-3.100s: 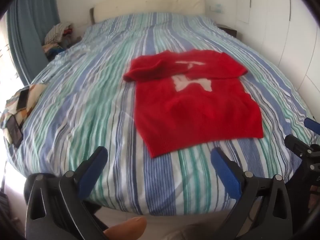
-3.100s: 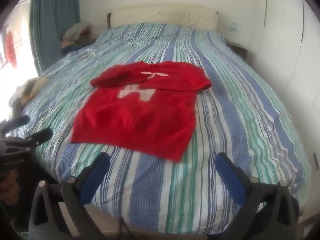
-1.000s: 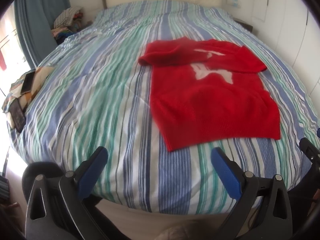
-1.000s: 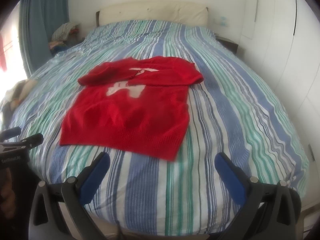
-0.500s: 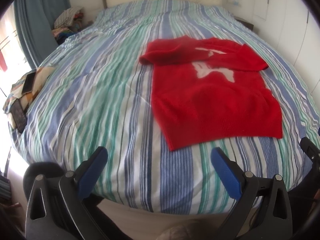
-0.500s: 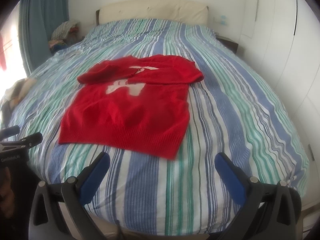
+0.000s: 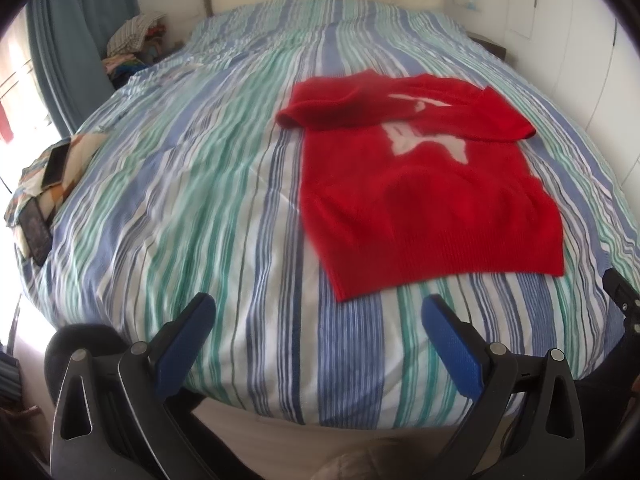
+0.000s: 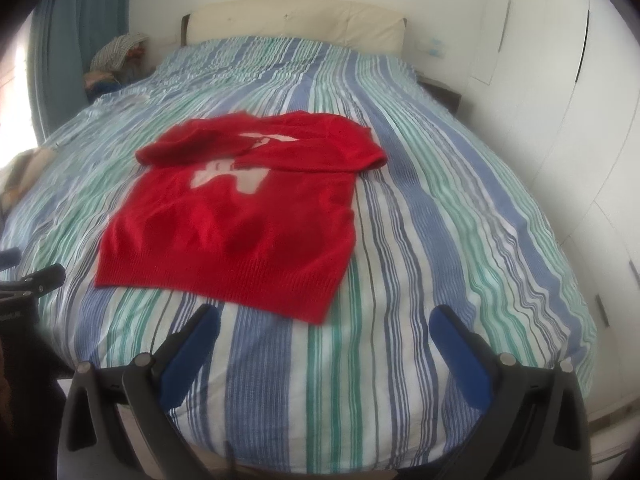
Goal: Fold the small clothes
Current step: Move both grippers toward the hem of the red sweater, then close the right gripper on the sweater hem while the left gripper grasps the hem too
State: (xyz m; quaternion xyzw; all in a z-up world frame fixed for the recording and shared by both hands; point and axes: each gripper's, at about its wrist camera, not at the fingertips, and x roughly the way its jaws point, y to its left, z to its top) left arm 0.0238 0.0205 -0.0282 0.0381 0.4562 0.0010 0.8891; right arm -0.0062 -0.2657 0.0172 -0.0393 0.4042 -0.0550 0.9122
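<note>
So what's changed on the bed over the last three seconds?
Both cameras shifted a little nearer the red sweater. Left gripper and right gripper stayed open and empty. The sweater lies unmoved on the striped bedspread, sleeves folded in as before.

We are in a home bedroom. A wide bed under a striped blue, green and white cover fills the room, with a pale padded headboard against the far wall. White wardrobe doors run along one side, a blue curtain hangs by a bright window, and what we take for heaped laundry (blurred) sits beside it.
</note>
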